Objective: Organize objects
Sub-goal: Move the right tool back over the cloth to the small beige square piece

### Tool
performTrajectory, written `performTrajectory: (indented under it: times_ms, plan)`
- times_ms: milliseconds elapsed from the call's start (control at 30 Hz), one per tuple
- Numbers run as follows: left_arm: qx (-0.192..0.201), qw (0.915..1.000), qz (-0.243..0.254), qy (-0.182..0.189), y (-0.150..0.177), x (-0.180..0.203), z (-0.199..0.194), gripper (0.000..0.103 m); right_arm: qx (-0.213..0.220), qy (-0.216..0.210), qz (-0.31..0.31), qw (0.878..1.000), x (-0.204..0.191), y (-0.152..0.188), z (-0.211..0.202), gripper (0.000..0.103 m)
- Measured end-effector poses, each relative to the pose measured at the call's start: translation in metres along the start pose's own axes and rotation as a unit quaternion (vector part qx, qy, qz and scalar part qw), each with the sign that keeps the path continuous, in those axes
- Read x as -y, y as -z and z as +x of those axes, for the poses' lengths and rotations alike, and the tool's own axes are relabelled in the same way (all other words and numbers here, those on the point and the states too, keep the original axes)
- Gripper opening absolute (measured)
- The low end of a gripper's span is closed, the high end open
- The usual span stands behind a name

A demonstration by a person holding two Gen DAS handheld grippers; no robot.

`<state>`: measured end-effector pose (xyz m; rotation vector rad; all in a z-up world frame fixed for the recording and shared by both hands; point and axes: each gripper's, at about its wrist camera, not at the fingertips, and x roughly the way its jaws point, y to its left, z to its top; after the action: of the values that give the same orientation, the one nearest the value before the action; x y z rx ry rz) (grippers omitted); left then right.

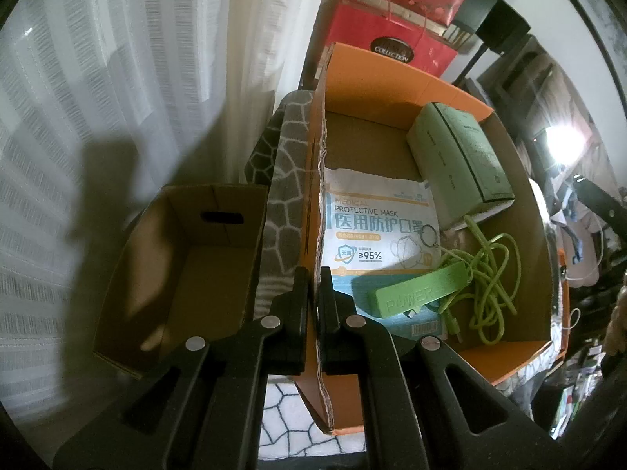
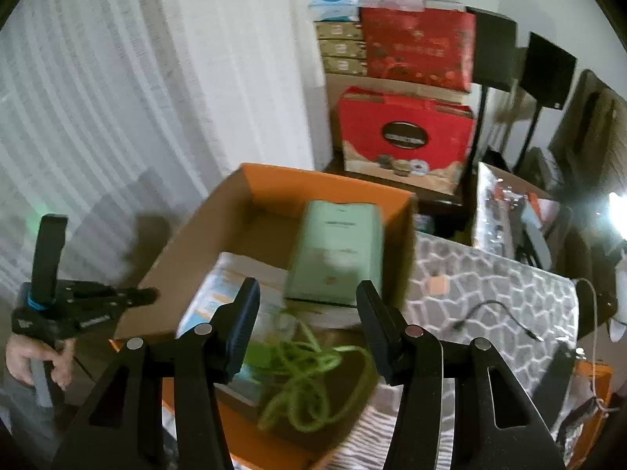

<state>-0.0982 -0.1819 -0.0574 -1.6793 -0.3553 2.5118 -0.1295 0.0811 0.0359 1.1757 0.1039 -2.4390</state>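
An orange cardboard box (image 1: 392,66) holds a medical mask pack (image 1: 372,227), a pale green carton (image 1: 458,164), a green power bank (image 1: 411,293) and a tangled green cable (image 1: 490,274). My left gripper (image 1: 313,272) is shut on the box's left wall, one finger on each side of the cardboard. In the right wrist view my right gripper (image 2: 307,284) hovers open above the orange box (image 2: 313,180), over the green cable (image 2: 309,372) and near the green carton (image 2: 337,246), with nothing between its fingers. The left gripper (image 2: 153,293) shows at the box's left wall, held by a hand (image 2: 35,356).
A small brown cardboard box (image 1: 219,211) stands open to the left of the orange one. A grey cracked-pattern cloth (image 2: 490,286) covers the surface, with a black cable (image 2: 493,313) on it. Red gift bags (image 2: 403,137) are stacked behind. A white curtain (image 1: 98,78) hangs on the left.
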Motion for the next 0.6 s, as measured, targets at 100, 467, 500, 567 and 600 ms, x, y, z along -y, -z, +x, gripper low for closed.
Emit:
performTrajectory:
  times_ms: [100,467,500,567,600]
  plan:
    - [0.0,1.0,0.0,0.0,0.0,0.001,0.0,0.004,0.002,0.016,0.009,1.0,0.018,0.003,-0.007,0.053]
    - [0.001,1.0,0.002,-0.003,0.0,0.002,-0.001,0.004,0.003,0.054,0.051,0.997,0.079,0.019,-0.026,0.055]
    - [0.001,1.0,0.002,-0.004,-0.001,0.0,-0.001,0.004,0.003,0.058,0.054,0.997,0.085,0.02,-0.027,0.056]
    - [0.001,1.0,0.003,-0.003,0.0,0.001,-0.001,0.004,0.0,0.064,0.064,0.996,0.097,0.023,-0.029,0.056]
    - [0.001,1.0,0.003,-0.003,0.0,0.001,-0.001,0.004,-0.001,0.065,0.07,0.995,0.104,0.025,-0.029,0.056]
